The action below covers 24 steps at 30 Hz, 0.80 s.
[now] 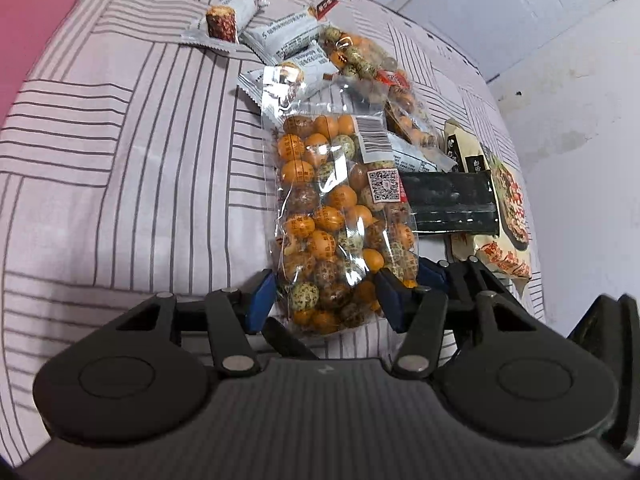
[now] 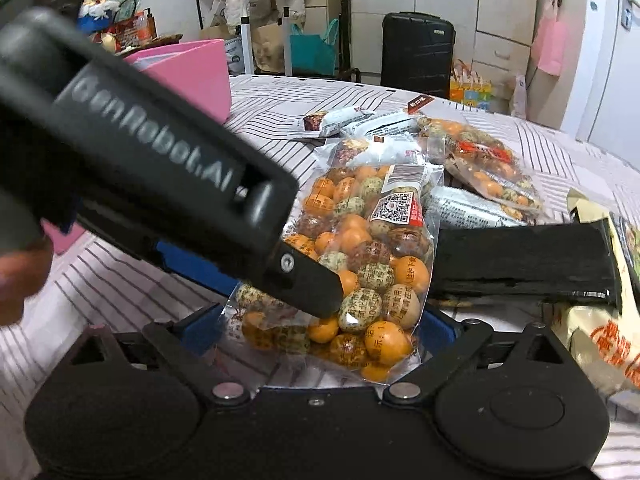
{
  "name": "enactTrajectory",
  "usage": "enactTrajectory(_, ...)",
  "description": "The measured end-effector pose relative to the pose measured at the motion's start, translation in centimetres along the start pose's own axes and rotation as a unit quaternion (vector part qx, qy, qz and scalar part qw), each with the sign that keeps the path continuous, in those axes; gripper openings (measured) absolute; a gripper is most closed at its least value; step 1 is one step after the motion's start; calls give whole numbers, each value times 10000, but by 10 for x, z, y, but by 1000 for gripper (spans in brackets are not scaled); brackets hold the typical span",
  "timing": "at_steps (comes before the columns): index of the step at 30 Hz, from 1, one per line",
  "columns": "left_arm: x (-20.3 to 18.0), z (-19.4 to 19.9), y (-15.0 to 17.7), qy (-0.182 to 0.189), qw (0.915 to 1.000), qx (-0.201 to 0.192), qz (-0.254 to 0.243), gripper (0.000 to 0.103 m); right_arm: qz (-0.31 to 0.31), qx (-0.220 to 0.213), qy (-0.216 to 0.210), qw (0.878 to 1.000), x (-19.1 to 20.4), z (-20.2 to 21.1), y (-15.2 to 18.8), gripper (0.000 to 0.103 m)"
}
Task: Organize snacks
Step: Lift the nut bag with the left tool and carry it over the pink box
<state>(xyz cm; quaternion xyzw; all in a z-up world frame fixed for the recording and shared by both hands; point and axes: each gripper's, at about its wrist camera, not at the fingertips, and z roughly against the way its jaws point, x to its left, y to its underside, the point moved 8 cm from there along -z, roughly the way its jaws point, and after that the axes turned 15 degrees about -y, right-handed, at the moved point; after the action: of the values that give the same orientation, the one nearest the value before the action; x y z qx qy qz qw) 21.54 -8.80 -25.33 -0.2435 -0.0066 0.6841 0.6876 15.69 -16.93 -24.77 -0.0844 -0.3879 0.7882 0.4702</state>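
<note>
A clear bag of orange and speckled round snacks (image 1: 332,216) lies on the striped bedsheet (image 1: 140,160); it also shows in the right wrist view (image 2: 360,272). My left gripper (image 1: 326,300) is open, its blue pads on either side of the bag's near end. My right gripper (image 2: 320,336) is also open around the same near end; its right finger (image 1: 432,274) shows beside the left one. The left gripper's body (image 2: 160,184) crosses the right wrist view. Behind lie grey bar packets (image 1: 276,36), a second ball bag (image 1: 368,64), a black packet (image 1: 452,200) and a beige pouch (image 1: 508,216).
A pink bin (image 2: 188,76) stands at the far left of the bed. Beyond the bed are a black suitcase (image 2: 418,54), a teal bag (image 2: 312,52), a folding table and white cupboards. The bed's right edge (image 1: 536,240) runs along a white wall.
</note>
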Motion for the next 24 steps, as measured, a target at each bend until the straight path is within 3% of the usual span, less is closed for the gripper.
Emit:
enactTrajectory(9,-5,52,24,-246,9996,-142,31,54,-148,76,-225,9996,34,25,-6,100)
enactTrajectory(14,-2,78,38,-433,9989,150,116,54,-240,313,-401,9984,57,39,-6,100)
enactTrajectory(24,18,135,68,-300,9987,-46,420,54,258,509,-496,9971,100,64,-19,100)
